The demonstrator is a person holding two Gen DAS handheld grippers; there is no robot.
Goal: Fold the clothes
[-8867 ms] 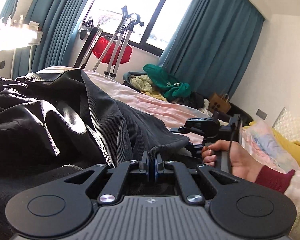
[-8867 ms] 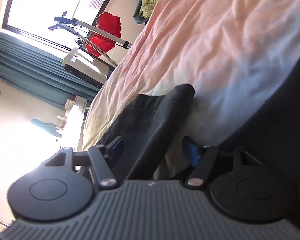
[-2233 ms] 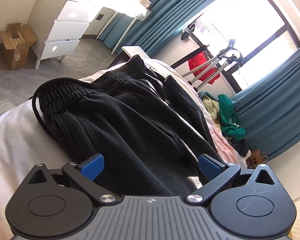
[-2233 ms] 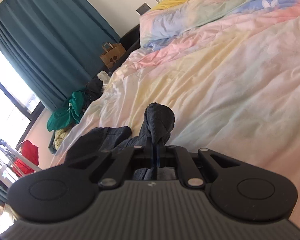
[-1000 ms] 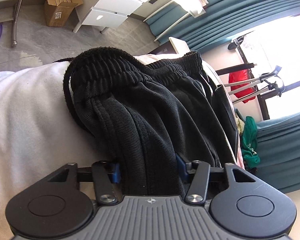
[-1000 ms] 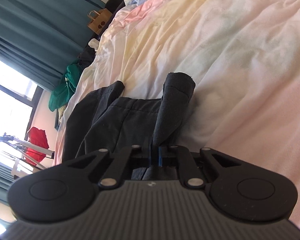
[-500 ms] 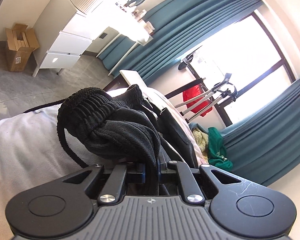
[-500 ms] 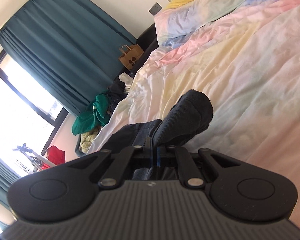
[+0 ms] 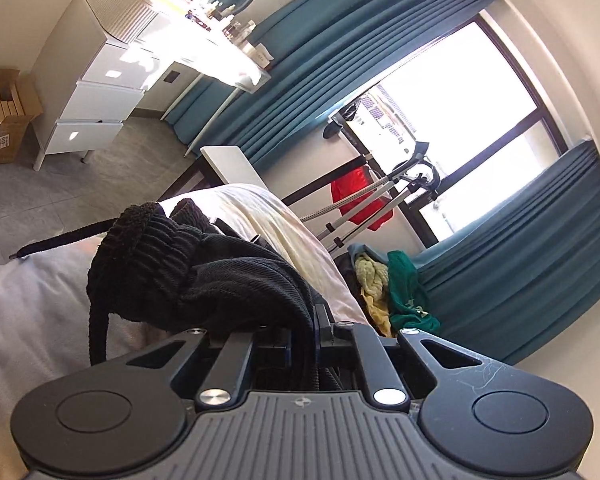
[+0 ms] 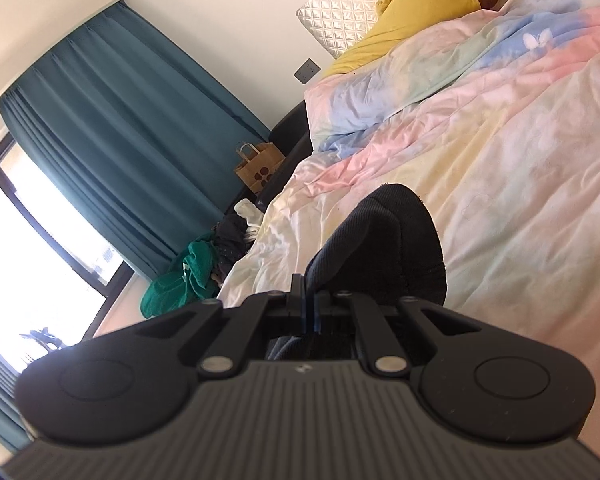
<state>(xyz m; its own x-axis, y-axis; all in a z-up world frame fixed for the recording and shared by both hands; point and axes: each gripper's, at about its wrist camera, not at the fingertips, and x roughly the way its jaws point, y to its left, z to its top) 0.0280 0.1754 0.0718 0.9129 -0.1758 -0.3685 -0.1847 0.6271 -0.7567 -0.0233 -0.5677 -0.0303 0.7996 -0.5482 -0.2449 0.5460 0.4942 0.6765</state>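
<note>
I see black ribbed trousers (image 9: pixel 204 276) lying on a duvet (image 10: pixel 520 168) with pastel pink, yellow and blue patches; beyond the duvet, teal curtains (image 10: pixel 132 160), a yellow pillow (image 10: pixel 416 12), and a green garment (image 9: pixel 406 292).

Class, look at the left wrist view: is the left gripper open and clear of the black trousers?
No: the left gripper is shut on the black trousers, with dark fabric pinched between its closed fingers.

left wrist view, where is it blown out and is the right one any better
Left wrist view: the window and the sunlit desk top are blown white, the black trousers near-featureless. Right wrist view: only its window clips; the bedspread is evenly lit.
</note>
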